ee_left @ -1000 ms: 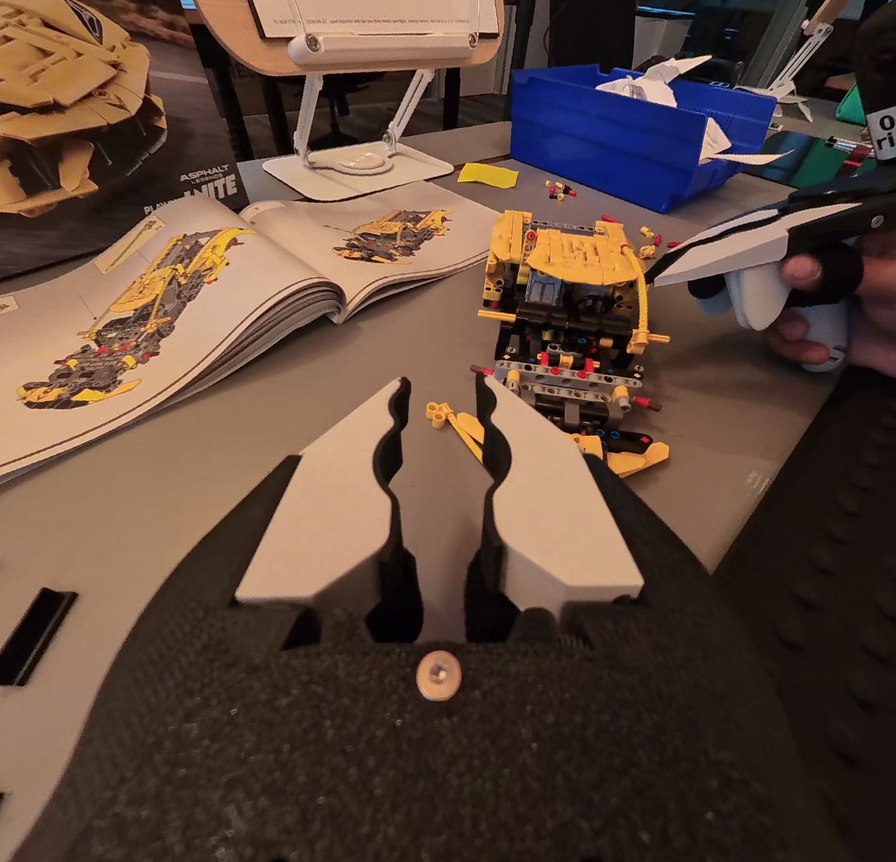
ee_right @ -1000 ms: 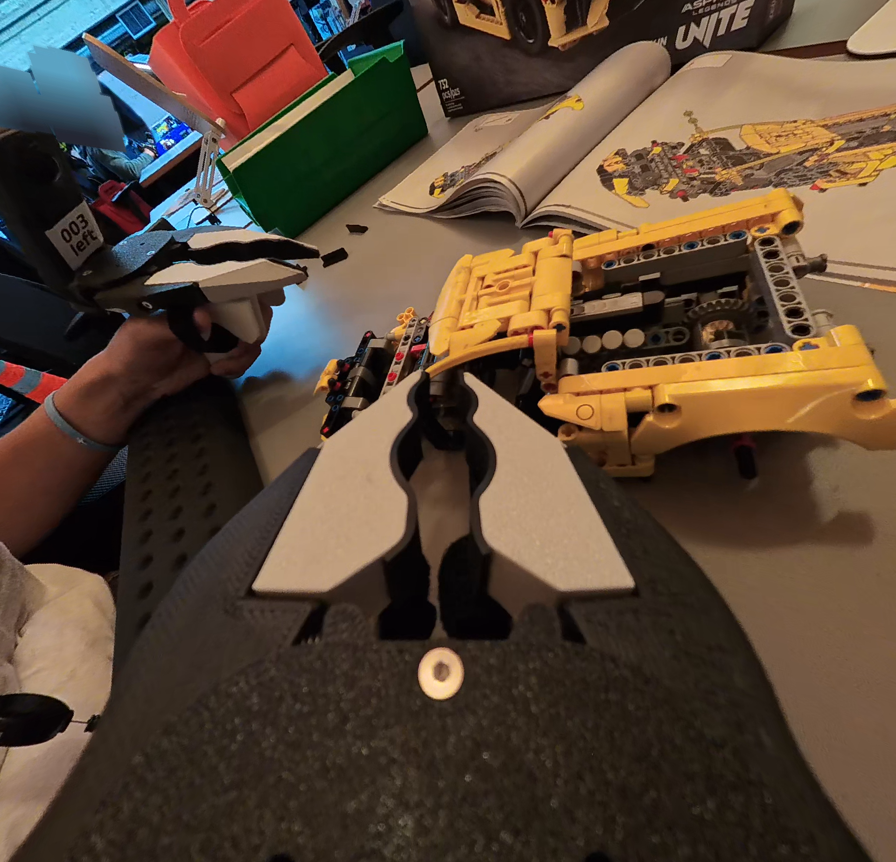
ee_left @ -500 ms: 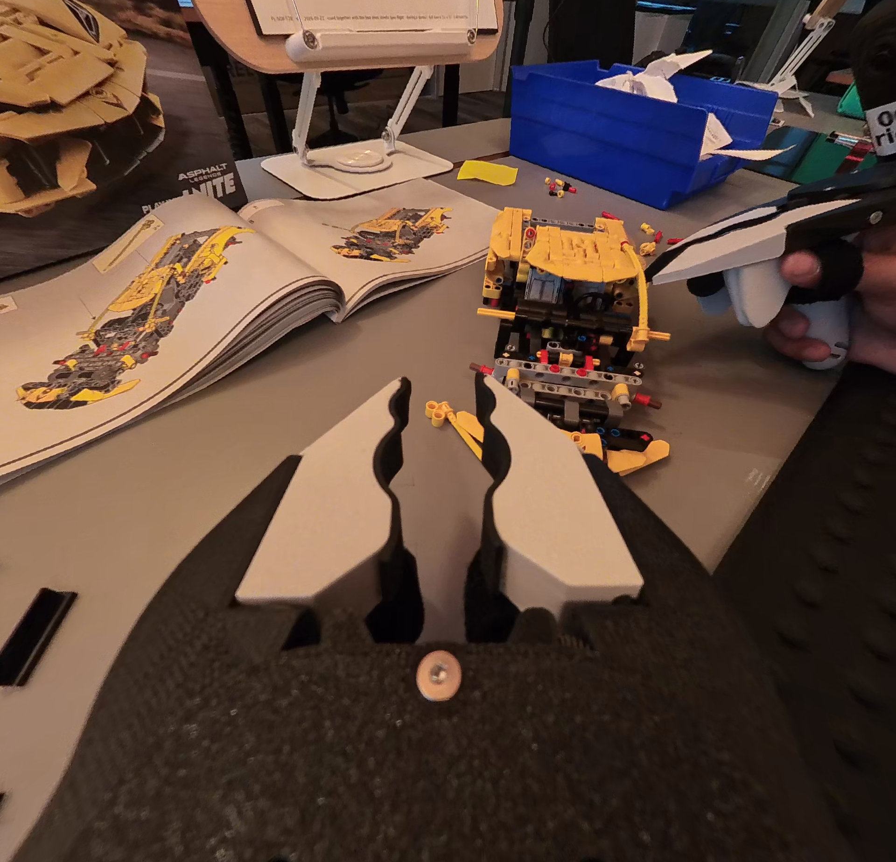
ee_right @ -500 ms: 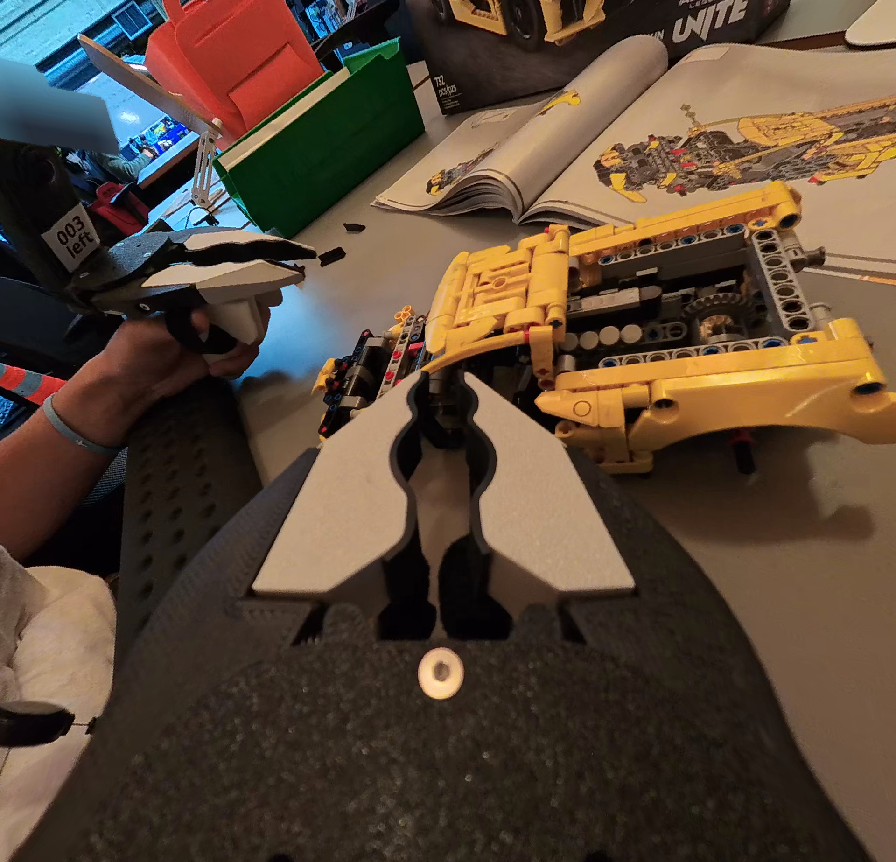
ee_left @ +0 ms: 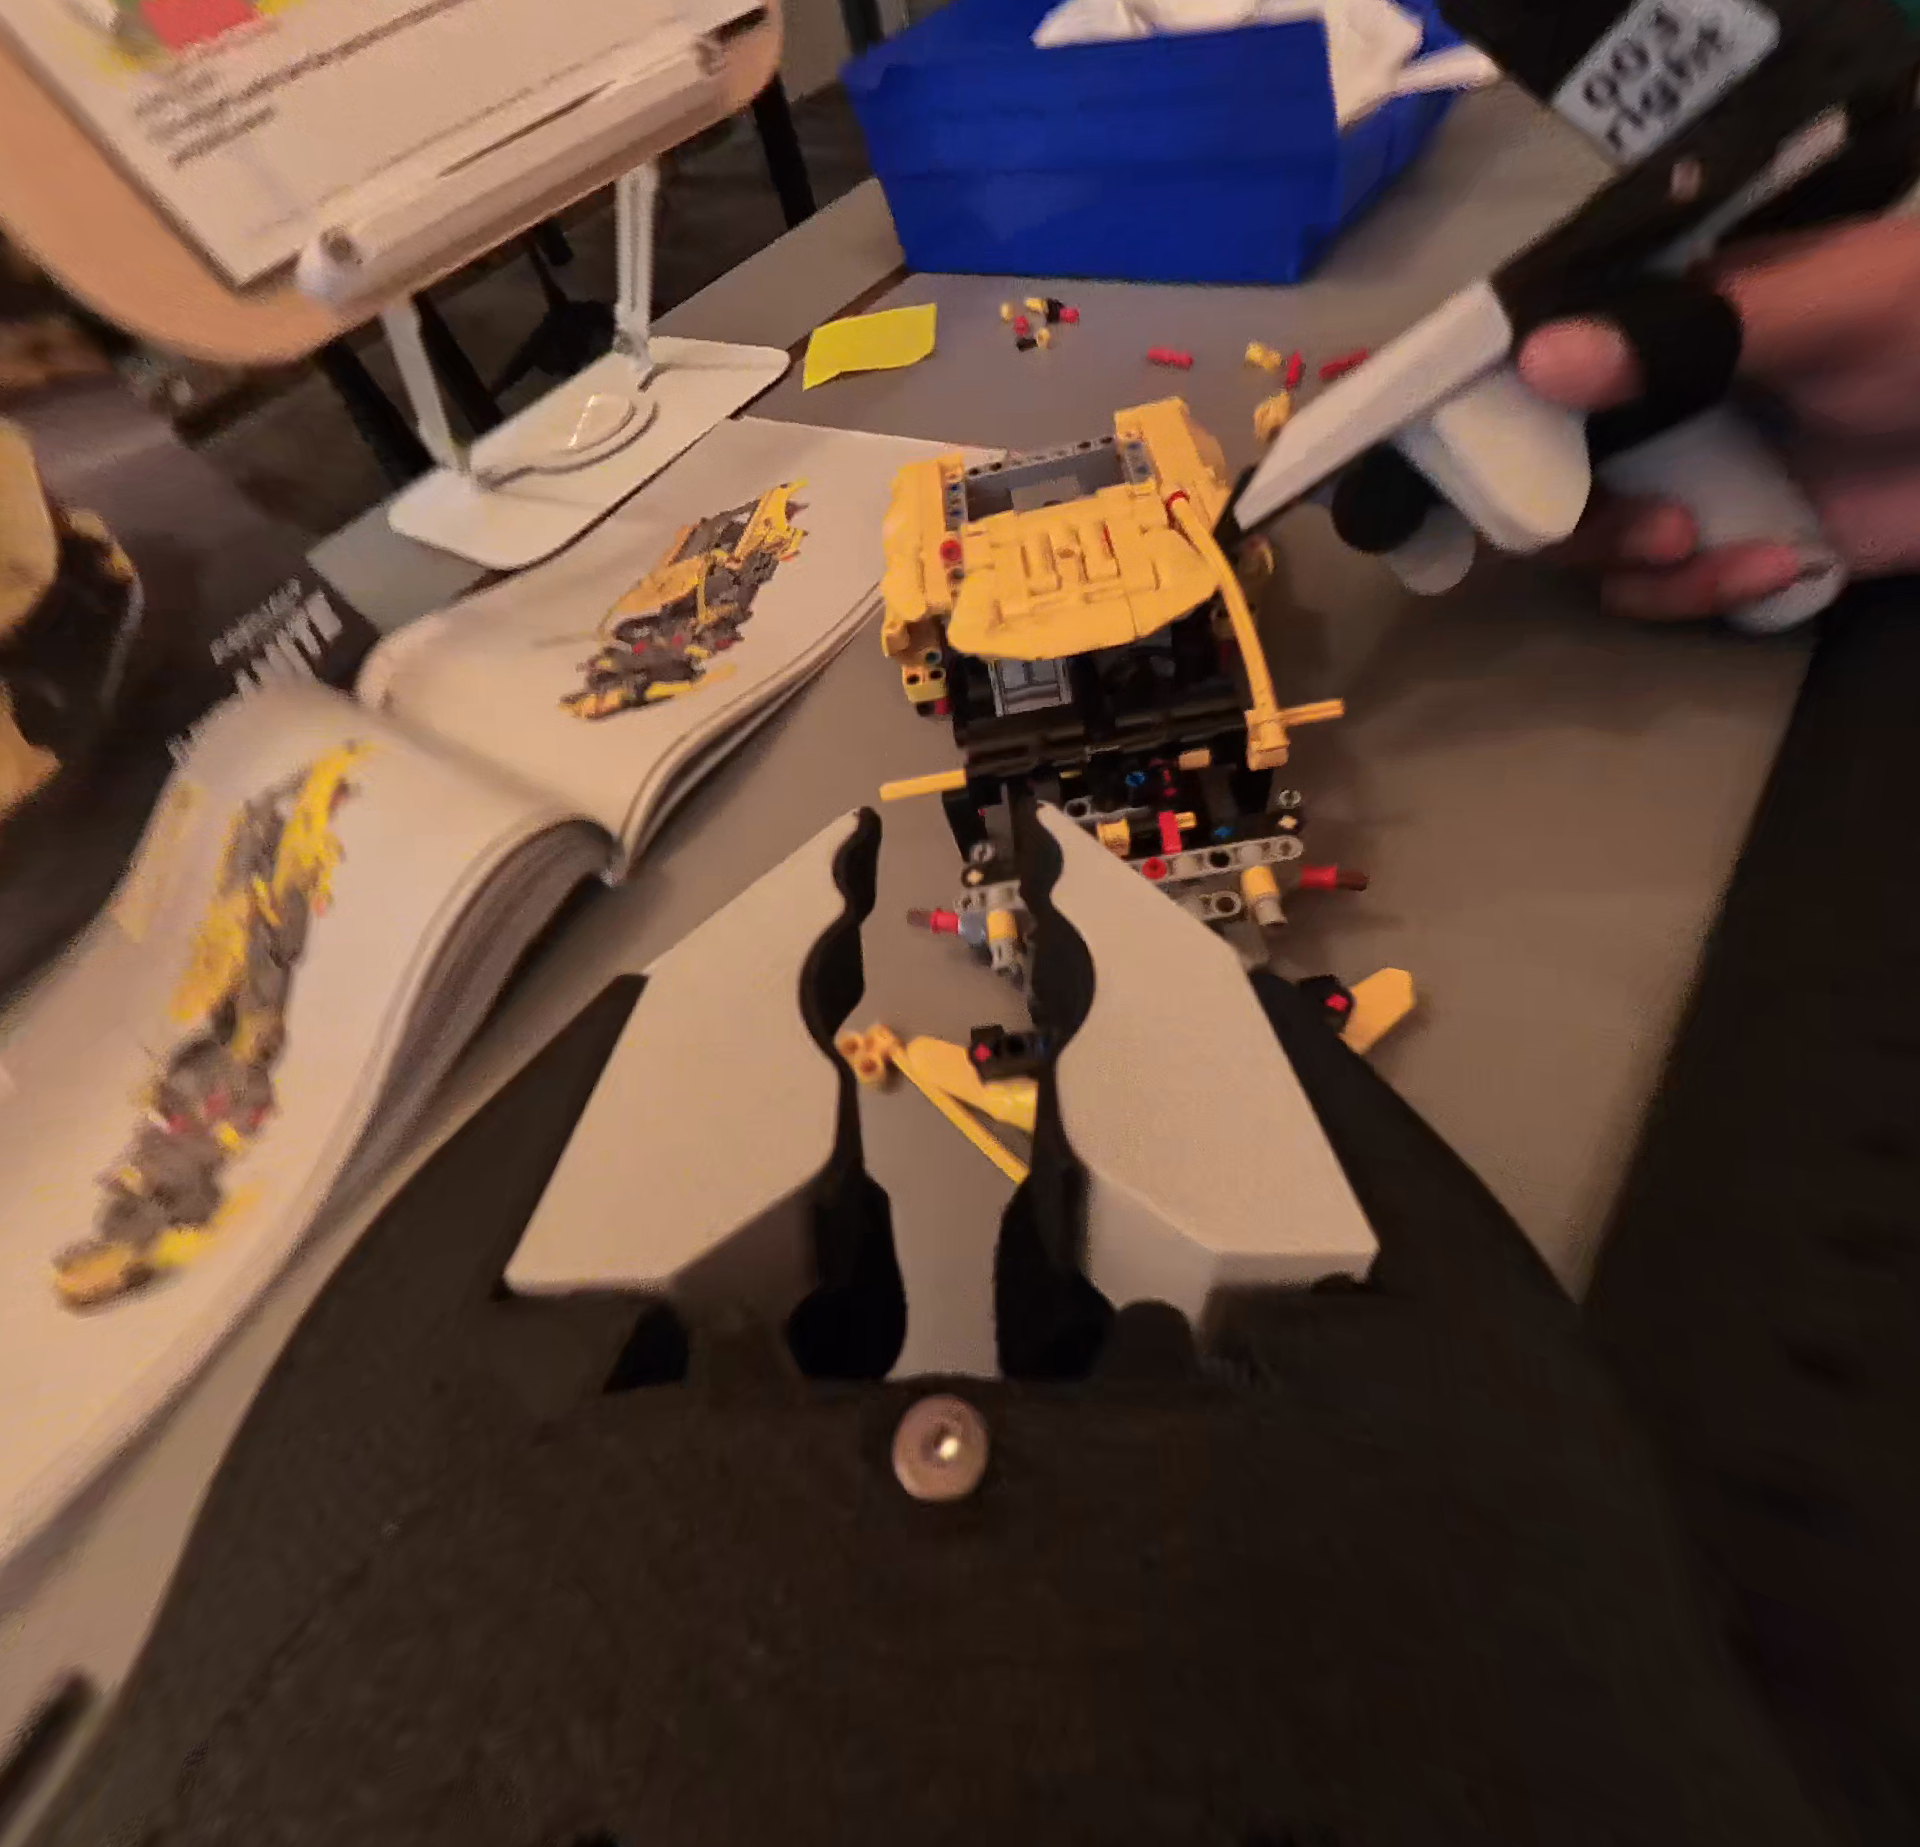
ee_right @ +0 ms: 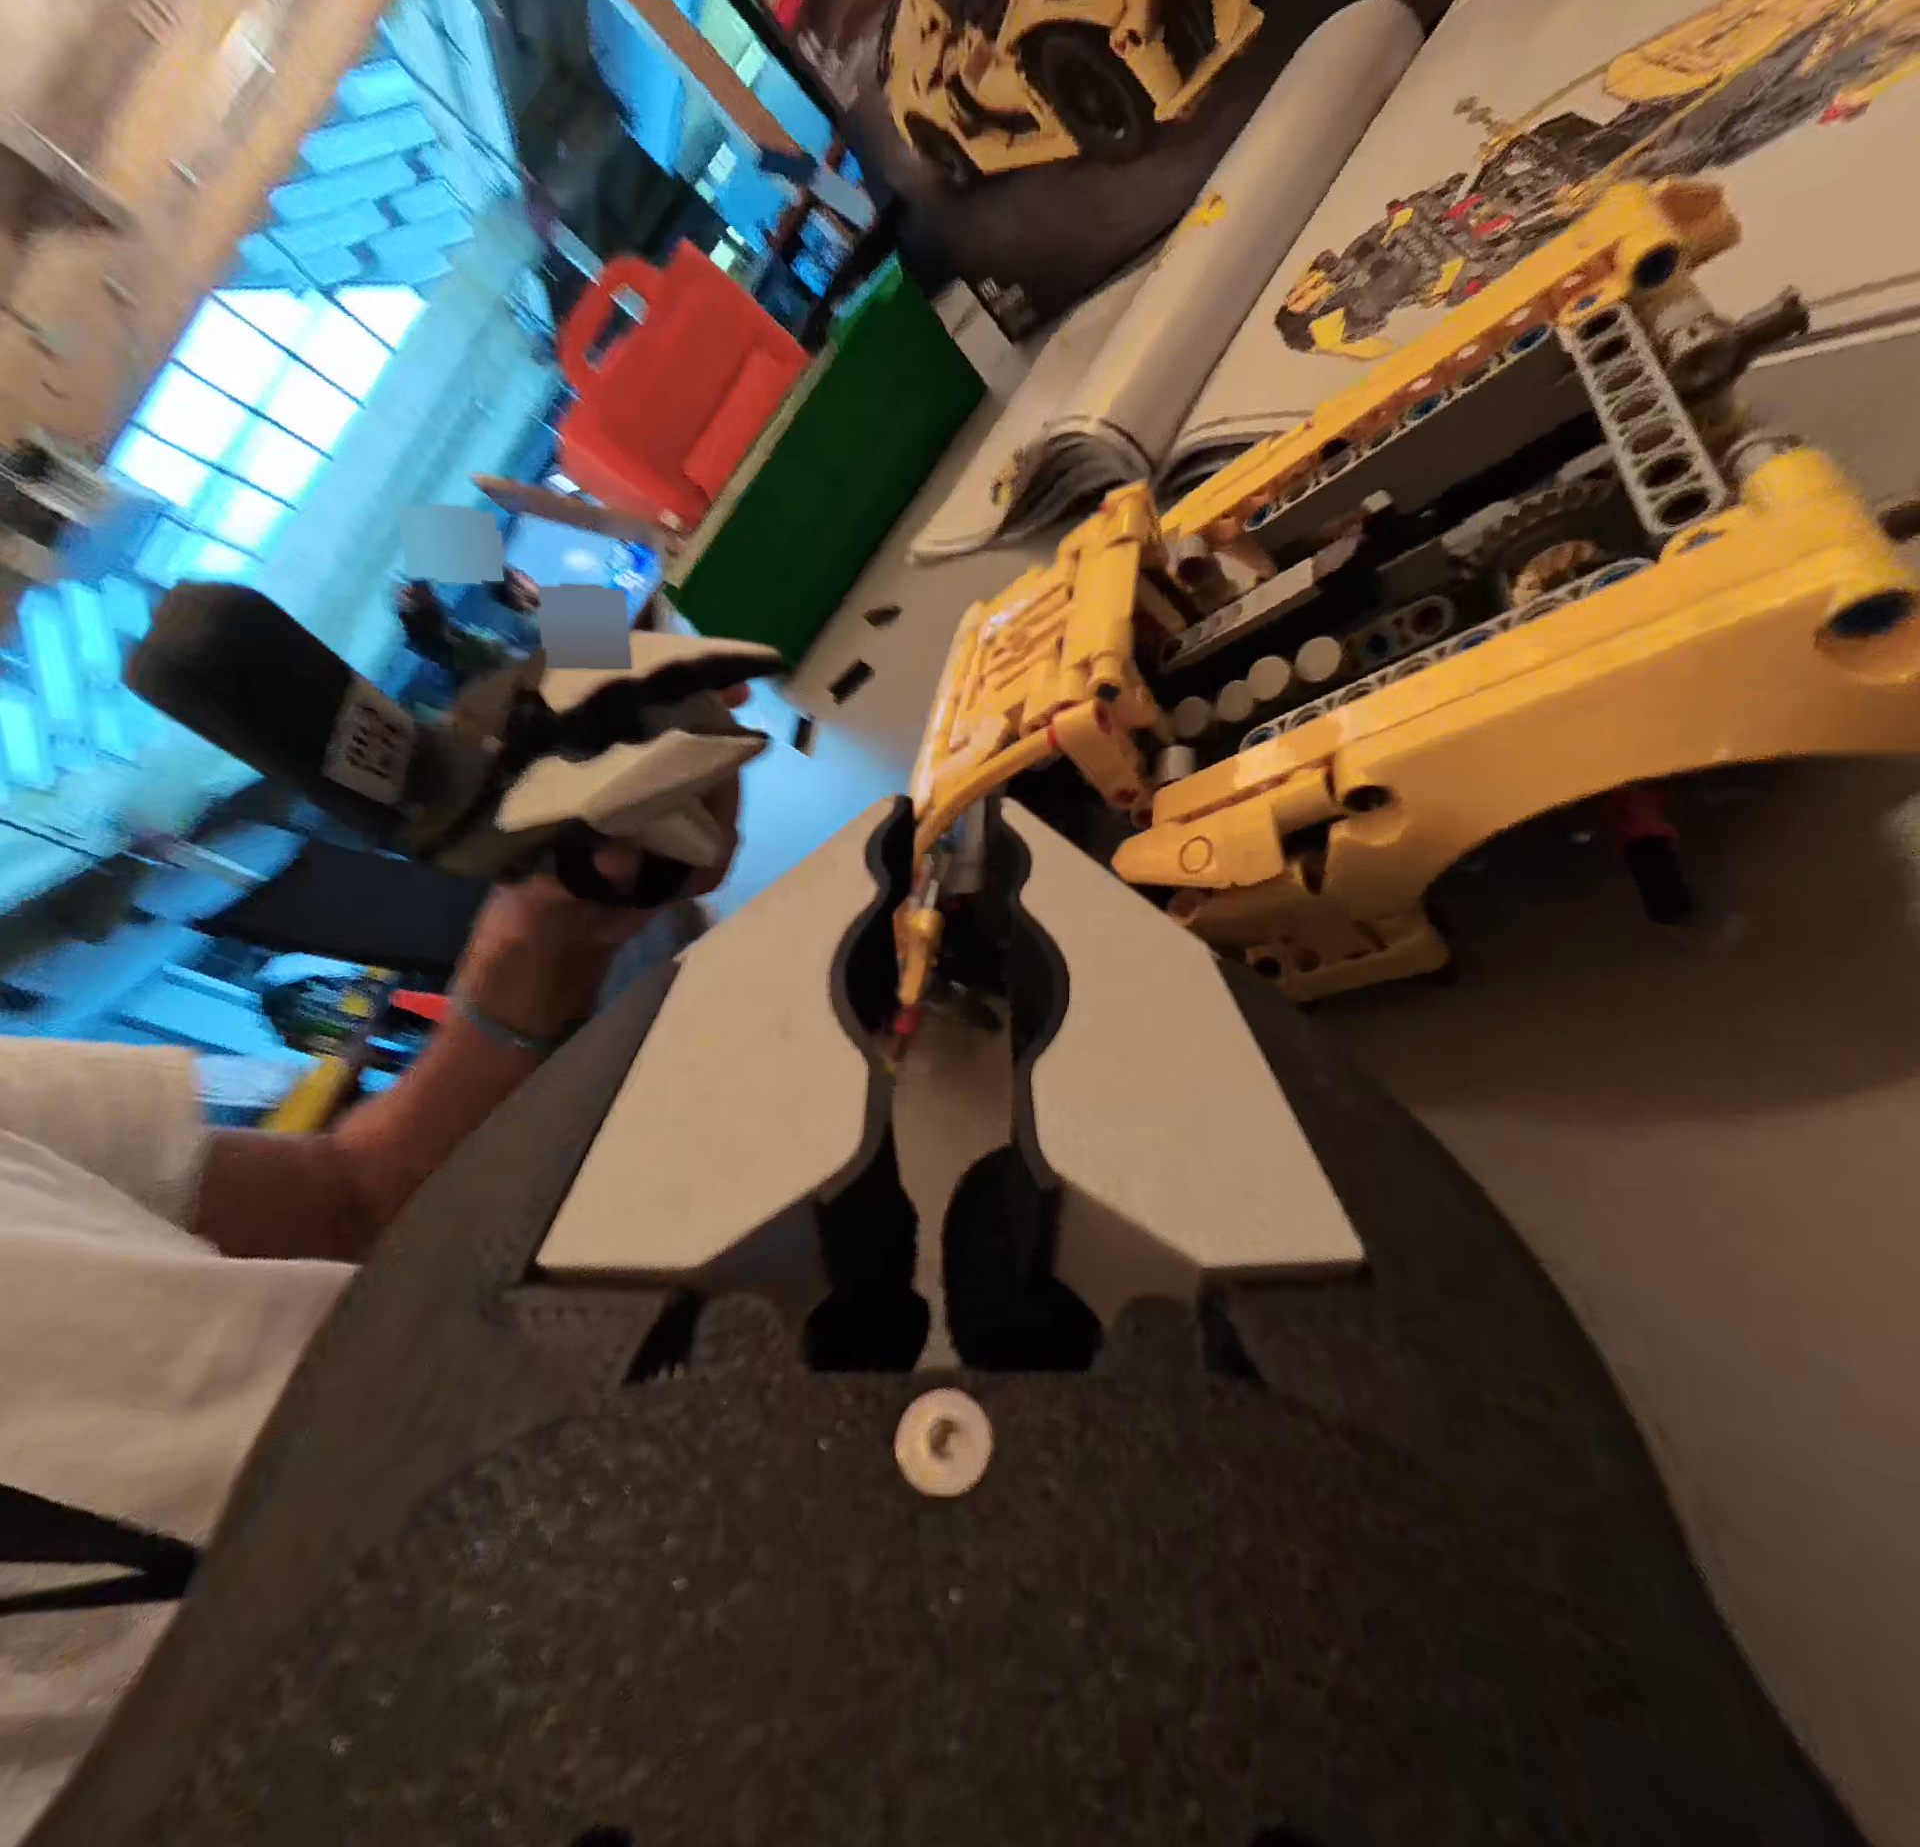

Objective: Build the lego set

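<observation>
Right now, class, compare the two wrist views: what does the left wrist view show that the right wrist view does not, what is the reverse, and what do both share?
Only the left wrist view shows the blue plastic bin holding white crumpled paper, the white-footed document stand, the yellow paper scrap and small loose bricks on the grey table.

Only the right wrist view shows the orange carrier and the green box.

Both show the yellow and black partly built brick car and the open instruction booklet.

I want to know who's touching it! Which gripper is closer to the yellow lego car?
Right. The right gripper has its jaws around the yellow lego car's side; the left gripper hangs just short of its front end.
</observation>
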{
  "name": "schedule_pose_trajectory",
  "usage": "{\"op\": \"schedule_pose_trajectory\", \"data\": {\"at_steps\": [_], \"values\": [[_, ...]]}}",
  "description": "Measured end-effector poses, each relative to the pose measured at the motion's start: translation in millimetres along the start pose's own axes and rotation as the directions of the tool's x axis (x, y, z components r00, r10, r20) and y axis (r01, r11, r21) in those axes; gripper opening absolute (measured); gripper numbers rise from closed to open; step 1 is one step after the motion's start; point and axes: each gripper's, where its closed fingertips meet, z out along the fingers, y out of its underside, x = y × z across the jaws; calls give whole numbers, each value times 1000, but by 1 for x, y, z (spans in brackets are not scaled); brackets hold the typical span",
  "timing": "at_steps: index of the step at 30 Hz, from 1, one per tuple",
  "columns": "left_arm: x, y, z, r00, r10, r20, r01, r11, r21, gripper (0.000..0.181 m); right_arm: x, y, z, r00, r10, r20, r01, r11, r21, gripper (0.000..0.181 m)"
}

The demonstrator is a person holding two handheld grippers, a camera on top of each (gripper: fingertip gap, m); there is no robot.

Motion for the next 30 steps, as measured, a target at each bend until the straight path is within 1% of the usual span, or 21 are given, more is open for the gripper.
{"op": "schedule_pose_trajectory", "data": {"at_steps": [1, 2, 4, 5, 6, 7, 8, 10, 12, 14, 16, 17, 18, 21, 23, 26, 29, 30], "values": [[2, -3, 8, 997, 80, 1, -80, 996, -26, 27, -1, -1, 1, 997, 66, 33, -66, 998, 4, 13], [4, -5, 16, 987, 163, 0, -163, 985, -51, 27, -1, 3, 4, 992, 117, 54, -116, 993, -20, 16], [7, -9, 33, 947, 322, -3, -321, 943, -83, 27, -3, 19, 13, 985, 155, 71, -146, 982, -123, 20], [10, -9, 41, 921, 390, -20, -390, 916, -93, 27, -5, 21, 16, 986, 152, 73, -141, 980, -140, 21], [15, -8, 48, 892, 450, -45, -453, 886, -98, 27, -8, 19, 19, 985, 152, 85, -141, 982, -122, 17], [20, -8, 53, 858, 509, -64, -513, 854, -92, 27, -9, 17, 20, 984, 159, 86, -150, 983, -106, 8], [25, -8, 58, 822, 564, -83, -569, 818, -81, 27, -7, 17, 20, 985, 156, 73, -148, 983, -104, 6], [30, -10, 65, 732, 675, -92, -682, 728, -75, 27, -7, 17, 19, 985, 160, 67, -153, 983, -100, 5], [30, -11, 72, 595, 800, -77, -804, 589, -82, 27, -6, 17, 17, 983, 170, 69, -164, 982, -92, 5], [33, -12, 79, 468, 882, -61, -883, 464, -72, 17, -6, 17, 17, 979, 190, 78, -183, 979, -90, 5], [37, -13, 82, 388, 921, -45, -921, 385, -59, 12, -4, 16, 15, 977, 201, 73, -195, 977, -85, 4], [37, -14, 83, 369, 929, -31, -928, 367, -57, 11, -3, 16, 14, 975, 209, 70, -203, 976, -81, 4], [37, -14, 83, 369, 929, -24, -929, 367, -54, 11, -2, 16, 13, 972, 222, 76, -216, 973, -85, 4], [37, -14, 83, 410, 912, -16, -911, 409, -47, 10, -1, 18, 13, 968, 240, 78, -233, 968, -94, 3], [37, -14, 83, 425, 905, -3, -904, 425, -43, 10, -1, 18, 15, 972, 226, 72, -218, 971, -95, 3], [37, -14, 82, 444, 896, 12, -895, 444, -45, 10, -3, 16, 16, 985, 163, 63, -158, 984, -81, 6], [38, -14, 81, 459, 888, 16, -887, 459, -41, 11, -1, 12, 7, 993, 115, 28, -114, 993, -44, 19], [38, -14, 81, 468, 884, 12, -883, 468, -38, 11, 0, 9, 1, 995, 96, 12, -96, 995, -27, 20]]}}
